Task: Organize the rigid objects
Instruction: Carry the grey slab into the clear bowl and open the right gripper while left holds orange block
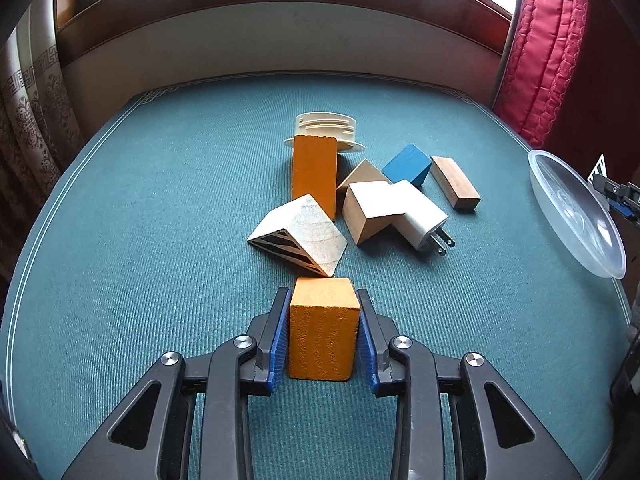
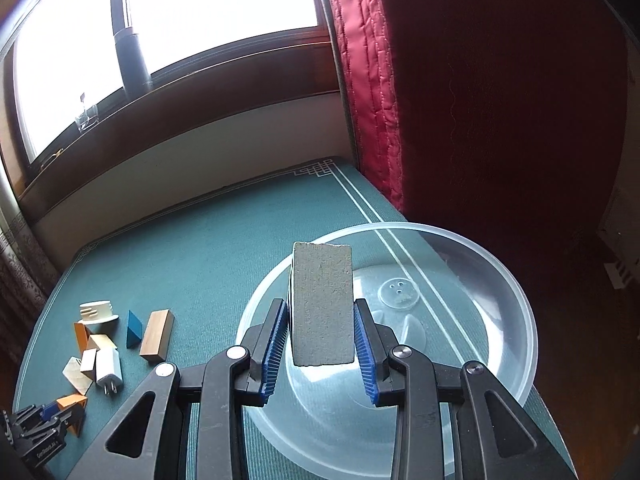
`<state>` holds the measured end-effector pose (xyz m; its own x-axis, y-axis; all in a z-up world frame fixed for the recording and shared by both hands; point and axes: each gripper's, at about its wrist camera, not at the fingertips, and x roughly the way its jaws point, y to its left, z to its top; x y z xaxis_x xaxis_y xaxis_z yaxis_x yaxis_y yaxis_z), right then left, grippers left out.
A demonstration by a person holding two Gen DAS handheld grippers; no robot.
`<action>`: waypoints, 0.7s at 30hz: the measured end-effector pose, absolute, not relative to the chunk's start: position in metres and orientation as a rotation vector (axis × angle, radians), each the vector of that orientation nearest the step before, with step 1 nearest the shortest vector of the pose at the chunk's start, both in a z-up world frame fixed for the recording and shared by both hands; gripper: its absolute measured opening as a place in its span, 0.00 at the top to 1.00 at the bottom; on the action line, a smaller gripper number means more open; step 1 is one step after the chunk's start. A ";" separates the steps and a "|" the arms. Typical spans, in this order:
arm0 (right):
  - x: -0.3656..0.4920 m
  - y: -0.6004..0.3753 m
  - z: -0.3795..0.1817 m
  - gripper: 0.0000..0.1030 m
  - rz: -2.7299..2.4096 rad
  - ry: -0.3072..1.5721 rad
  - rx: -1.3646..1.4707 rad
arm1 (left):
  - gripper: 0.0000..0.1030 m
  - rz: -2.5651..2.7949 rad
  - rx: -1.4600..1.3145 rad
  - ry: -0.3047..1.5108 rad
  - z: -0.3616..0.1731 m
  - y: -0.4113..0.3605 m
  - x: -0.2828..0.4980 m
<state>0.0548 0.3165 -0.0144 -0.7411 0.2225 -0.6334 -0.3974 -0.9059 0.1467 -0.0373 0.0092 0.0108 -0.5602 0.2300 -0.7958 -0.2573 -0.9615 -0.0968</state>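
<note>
My left gripper (image 1: 323, 300) is shut on an orange block (image 1: 323, 332) low over the teal table (image 1: 120, 240). Beyond it lies a pile: a pale triangular block (image 1: 300, 236), a tall orange block (image 1: 314, 178), a wooden cube (image 1: 370, 210), a white charger plug (image 1: 420, 216), a blue block (image 1: 408, 164), a brown block (image 1: 454, 182) and a cream round lid (image 1: 326, 128). My right gripper (image 2: 321, 312) is shut on a grey block (image 2: 322, 304), held above a clear plastic bowl (image 2: 500, 320). The left gripper (image 2: 60, 416) shows at the right wrist view's lower left.
The clear bowl (image 1: 576, 212) sits at the table's right edge, beside a red quilted curtain (image 1: 548, 40). A wall and a window sill run behind the table. A patterned curtain (image 1: 28, 120) hangs at the left.
</note>
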 end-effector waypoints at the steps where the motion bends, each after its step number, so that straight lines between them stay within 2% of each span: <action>1: 0.056 0.320 -0.015 0.66 2.616 0.400 -0.901 | 0.65 2.556 -1.298 0.045 0.011 0.009 -0.037; 4: 0.060 0.329 -0.016 0.66 2.592 0.425 -0.892 | 0.51 2.559 -1.302 0.041 0.011 0.008 -0.036; 5: 0.061 0.332 -0.016 0.66 2.584 0.433 -0.889 | 0.50 2.562 -1.301 0.041 0.011 0.008 -0.035; 12: 0.063 0.340 -0.020 0.66 2.553 0.464 -0.893 | 0.50 2.559 -1.286 0.081 0.012 0.011 -0.031; 15: 0.063 0.340 -0.021 0.66 2.551 0.465 -0.896 | 0.54 2.558 -1.282 0.092 0.011 0.011 -0.029; 17: 0.063 0.340 -0.021 0.66 2.550 0.464 -0.898 | 0.66 2.556 -1.285 0.096 0.011 0.011 -0.030; 21: 0.062 0.341 -0.023 0.64 2.537 0.468 -0.905 | 0.70 2.559 -1.282 0.092 0.011 0.011 -0.029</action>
<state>0.0619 0.3407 -0.0231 -0.7080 0.2592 -0.6569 -0.4766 -0.8618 0.1736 -0.0294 0.0108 0.0108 -0.5684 0.2172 -0.7936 -0.2734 -0.9596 -0.0667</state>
